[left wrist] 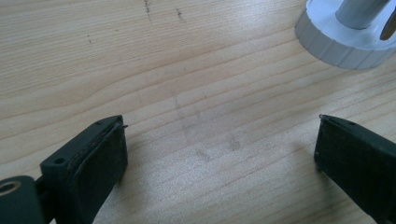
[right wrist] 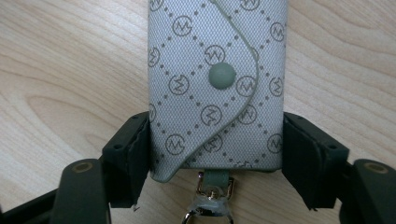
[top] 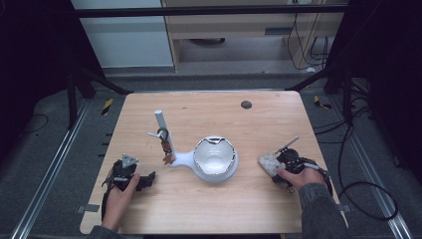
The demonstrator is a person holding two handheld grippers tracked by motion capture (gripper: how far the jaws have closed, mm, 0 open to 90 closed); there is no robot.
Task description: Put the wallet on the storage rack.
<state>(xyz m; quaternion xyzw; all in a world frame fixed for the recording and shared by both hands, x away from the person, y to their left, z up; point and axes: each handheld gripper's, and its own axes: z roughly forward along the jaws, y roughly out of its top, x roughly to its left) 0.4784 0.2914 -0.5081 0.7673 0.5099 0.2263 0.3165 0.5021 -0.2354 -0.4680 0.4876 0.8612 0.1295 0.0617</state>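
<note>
Key pouch, grey-green with a monogram pattern and a round snap, lies flat on the table directly between the jaws of the right gripper. Its long axis is seen to run straight ahead of that gripper, in line with the jaws, so that its two long edges are met by the pads, one on each side. The end with the metal clasp is turned back toward the gripper's body, and the far end extends forward beyond the fingertips. The right gripper is clenched on the pouch, both pads being pressed against its sides.

In the high view the pouch is found just ahead of the right gripper, toward the middle of the table, with the white stand and its bowl farther off on the same side. The left gripper is held well apart from the pouch, beyond the stand, with its jaws spread wide and nothing between them but bare wood. The right hand is judged by far the nearer, and any lift is expected to begin from this lengthwise grip.
</note>
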